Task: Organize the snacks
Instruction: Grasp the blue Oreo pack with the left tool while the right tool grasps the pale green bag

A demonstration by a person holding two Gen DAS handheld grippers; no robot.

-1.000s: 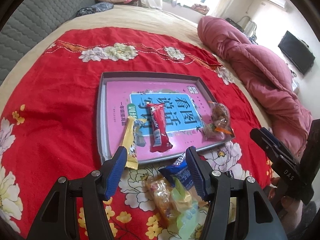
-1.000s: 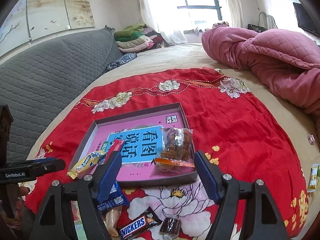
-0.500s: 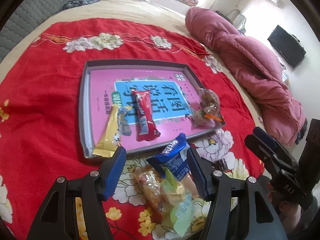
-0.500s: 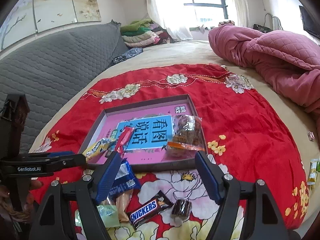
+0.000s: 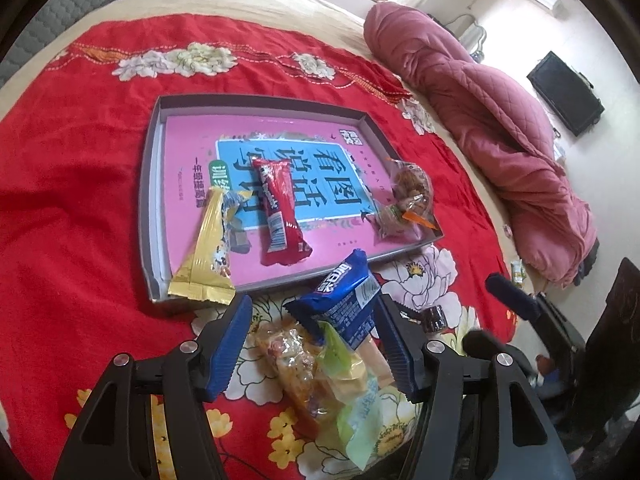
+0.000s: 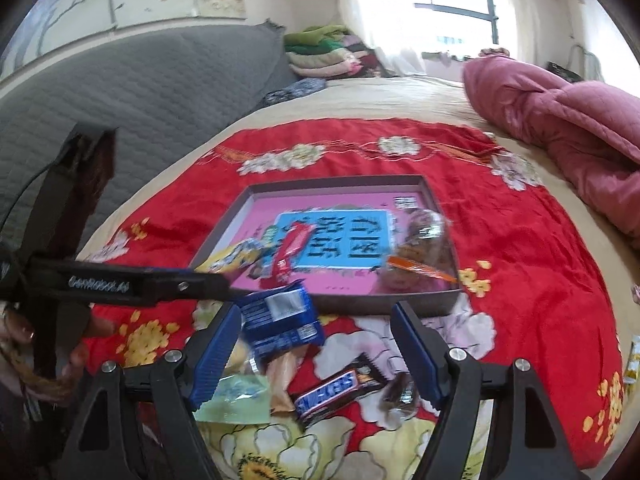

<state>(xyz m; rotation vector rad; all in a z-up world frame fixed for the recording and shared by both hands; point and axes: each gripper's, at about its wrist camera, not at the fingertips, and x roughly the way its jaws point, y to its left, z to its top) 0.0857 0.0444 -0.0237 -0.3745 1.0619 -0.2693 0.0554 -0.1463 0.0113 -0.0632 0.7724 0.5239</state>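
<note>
A grey tray with a pink book cover inside holds a gold packet, a red bar and a clear snack bag. In front of it lies a pile: a blue packet, clear and green wrappers. My left gripper is open, its fingers on either side of the pile, above it. My right gripper is open over the blue packet, a Snickers bar and a small dark candy. The tray lies beyond.
All lies on a red floral cloth on a bed. A pink quilt is heaped at the right, a grey headboard at the left. Small packets lie off the cloth at the right.
Both grippers have drawn back and lower toward the loose pile in front of the tray. The blue packet now sits between the left fingers. Both stay open.
</note>
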